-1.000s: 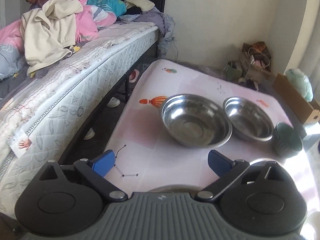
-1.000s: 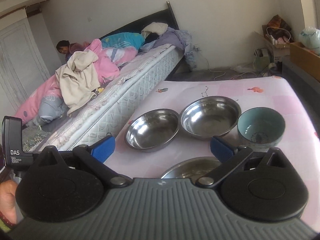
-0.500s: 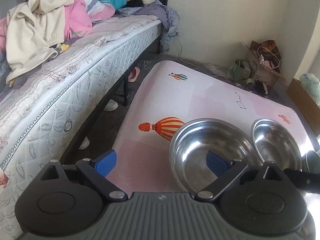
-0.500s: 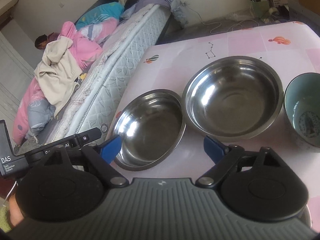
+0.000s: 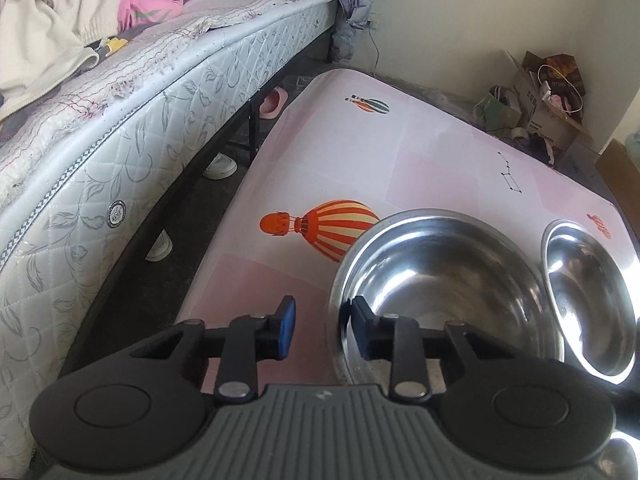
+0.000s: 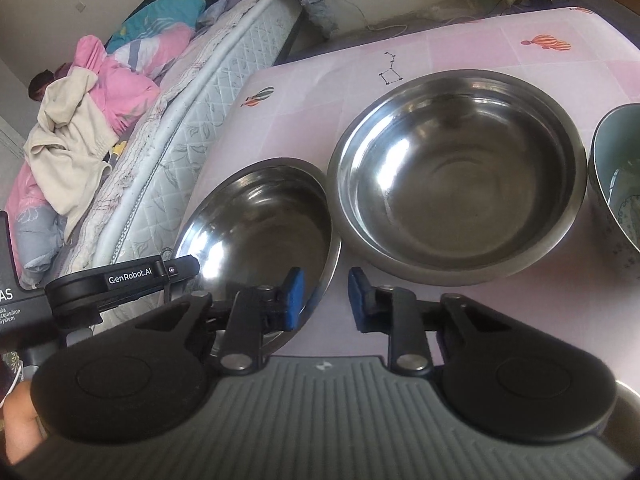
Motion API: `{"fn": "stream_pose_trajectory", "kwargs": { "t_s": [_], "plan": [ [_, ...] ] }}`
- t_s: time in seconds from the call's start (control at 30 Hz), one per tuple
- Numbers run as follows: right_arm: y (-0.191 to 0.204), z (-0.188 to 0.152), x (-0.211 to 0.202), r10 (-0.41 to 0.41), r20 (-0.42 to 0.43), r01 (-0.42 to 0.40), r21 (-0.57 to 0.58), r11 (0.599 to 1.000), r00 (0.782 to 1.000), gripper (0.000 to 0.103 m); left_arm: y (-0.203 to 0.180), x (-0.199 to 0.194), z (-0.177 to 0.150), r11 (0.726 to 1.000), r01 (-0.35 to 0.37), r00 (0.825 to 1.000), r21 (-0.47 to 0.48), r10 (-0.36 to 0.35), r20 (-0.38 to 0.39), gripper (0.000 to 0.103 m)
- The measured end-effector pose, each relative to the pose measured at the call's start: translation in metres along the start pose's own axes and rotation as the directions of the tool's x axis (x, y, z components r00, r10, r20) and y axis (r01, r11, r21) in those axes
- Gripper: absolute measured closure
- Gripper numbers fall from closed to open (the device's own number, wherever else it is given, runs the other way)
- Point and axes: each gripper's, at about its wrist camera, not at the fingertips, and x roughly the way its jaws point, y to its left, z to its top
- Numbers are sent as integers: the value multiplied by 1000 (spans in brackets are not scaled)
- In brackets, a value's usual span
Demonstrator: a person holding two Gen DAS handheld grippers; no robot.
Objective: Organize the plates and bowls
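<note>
Two steel bowls stand side by side on a pink table (image 5: pixel 400 160). My left gripper (image 5: pixel 322 330) straddles the left rim of the left bowl (image 5: pixel 440 276). One pad is outside and one inside, the jaws are closing, and a gap still shows. My right gripper (image 6: pixel 324 304) straddles the near right rim of the same bowl (image 6: pixel 260 224), also closing with table visible beside the rim. The second bowl (image 6: pixel 456 168) (image 5: pixel 588 300) sits just to the right. A teal ceramic bowl (image 6: pixel 616 176) is at the far right edge.
A bed (image 5: pixel 120 140) with heaped clothes and bedding runs along the table's left side, across a narrow floor gap with shoes. Cardboard boxes and bags (image 5: pixel 552 116) clutter the far corner. The left tool's black housing (image 6: pixel 120 280) and a hand (image 6: pixel 20 420) show at lower left.
Both grippers came forward and down onto the left steel bowl. Their jaws went from wide apart to a narrow gap around its rim.
</note>
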Motion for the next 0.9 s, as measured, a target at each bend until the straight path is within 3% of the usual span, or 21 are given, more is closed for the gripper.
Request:
{"fn": "stream_pose_trajectory", "kwargs": {
  "t_s": [0.07,0.17,0.43,0.9],
  "plan": [
    [0,0,2,12,0,-12,11,1000,1000,92,-3,-1,0,1000,17,1000,0,-17,0,89],
    [1,0,0,15,-3,-15,17,1000,1000,92,-6,-4,-2,1000,-8,1000,8,8,-1,89],
    [2,-9,-8,44,-44,-45,-21,999,998,92,10,-17,-14,999,23,999,-39,-24,-35,91],
    [22,-13,-33,59,-7,-59,-124,990,998,92,13,-54,-18,1000,7,999,-19,-7,37,91]
  ]
}}
